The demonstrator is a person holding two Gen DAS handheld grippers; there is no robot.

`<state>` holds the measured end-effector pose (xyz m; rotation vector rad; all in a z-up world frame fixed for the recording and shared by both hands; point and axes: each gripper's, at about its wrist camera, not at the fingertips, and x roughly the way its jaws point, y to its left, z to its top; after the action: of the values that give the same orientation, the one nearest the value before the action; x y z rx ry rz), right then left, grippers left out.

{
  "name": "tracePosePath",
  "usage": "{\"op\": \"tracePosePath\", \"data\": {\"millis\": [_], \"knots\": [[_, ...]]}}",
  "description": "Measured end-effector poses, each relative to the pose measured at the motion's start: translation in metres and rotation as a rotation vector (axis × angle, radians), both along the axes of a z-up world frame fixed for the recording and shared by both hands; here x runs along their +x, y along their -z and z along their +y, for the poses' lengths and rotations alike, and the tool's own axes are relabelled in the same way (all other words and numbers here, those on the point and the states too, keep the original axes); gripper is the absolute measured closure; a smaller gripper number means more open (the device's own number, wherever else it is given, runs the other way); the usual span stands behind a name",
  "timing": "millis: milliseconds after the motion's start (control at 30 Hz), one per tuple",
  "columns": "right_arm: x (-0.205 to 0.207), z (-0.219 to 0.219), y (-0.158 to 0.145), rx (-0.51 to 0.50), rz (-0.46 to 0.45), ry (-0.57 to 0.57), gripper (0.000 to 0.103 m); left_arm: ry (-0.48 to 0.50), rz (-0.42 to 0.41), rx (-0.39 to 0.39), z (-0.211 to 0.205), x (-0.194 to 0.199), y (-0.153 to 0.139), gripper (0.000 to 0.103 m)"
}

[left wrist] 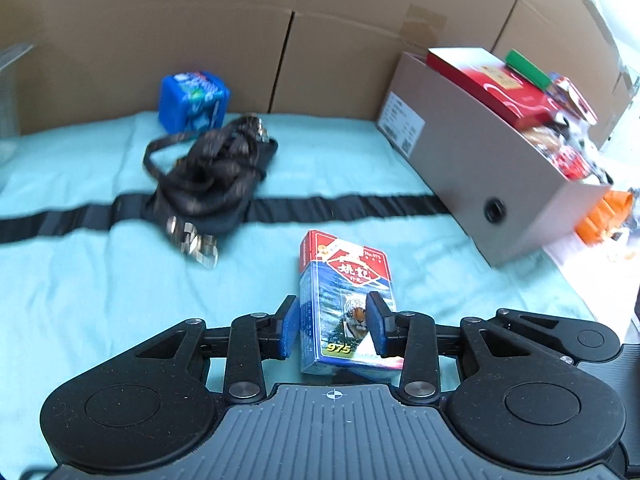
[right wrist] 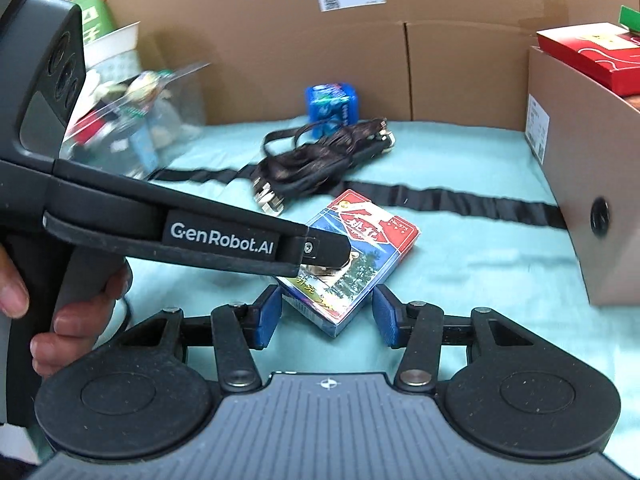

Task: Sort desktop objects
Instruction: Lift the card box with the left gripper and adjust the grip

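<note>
Left wrist view: we see our left tongs [left wrist: 333, 326] closed on a card deck [left wrist: 347, 304], both blue pads pressed against its long sides, over the turquoise cloth [left wrist: 100, 300] on the worktop. Beyond lie a bundled black cable [left wrist: 212, 178] and a blue box [left wrist: 194, 101] by the cardboard wall; a grey carton [left wrist: 480, 184] of packets stands to the right. Right wrist view: our right tongs [right wrist: 326, 316] stand open, the deck's corner between the pads, untouched.
</note>
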<state>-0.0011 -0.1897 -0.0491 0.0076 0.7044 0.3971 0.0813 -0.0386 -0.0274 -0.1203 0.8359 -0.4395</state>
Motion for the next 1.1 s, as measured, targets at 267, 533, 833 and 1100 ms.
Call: {"op": "tracePosePath", "data": {"millis": [267,533,833,1100], "knots": [[-0.015,0.007,0.004,-0.035,-0.02,-0.018,0.047,-0.006,0.025,-0.033,0.004,-0.012,0.005,0.058],[-0.011,0.009,0.005,-0.037,-0.025,-0.021,0.043,0.002,0.027,-0.062,0.006,-0.006,0.009,0.049],[-0.012,0.013,0.002,-0.038,-0.017,0.003,0.045,-0.006,-0.009,-0.038,0.008,-0.011,0.008,0.067],[-0.03,0.025,-0.021,-0.04,-0.083,-0.04,0.055,-0.075,-0.057,-0.063,0.03,-0.031,-0.011,0.069]]}}
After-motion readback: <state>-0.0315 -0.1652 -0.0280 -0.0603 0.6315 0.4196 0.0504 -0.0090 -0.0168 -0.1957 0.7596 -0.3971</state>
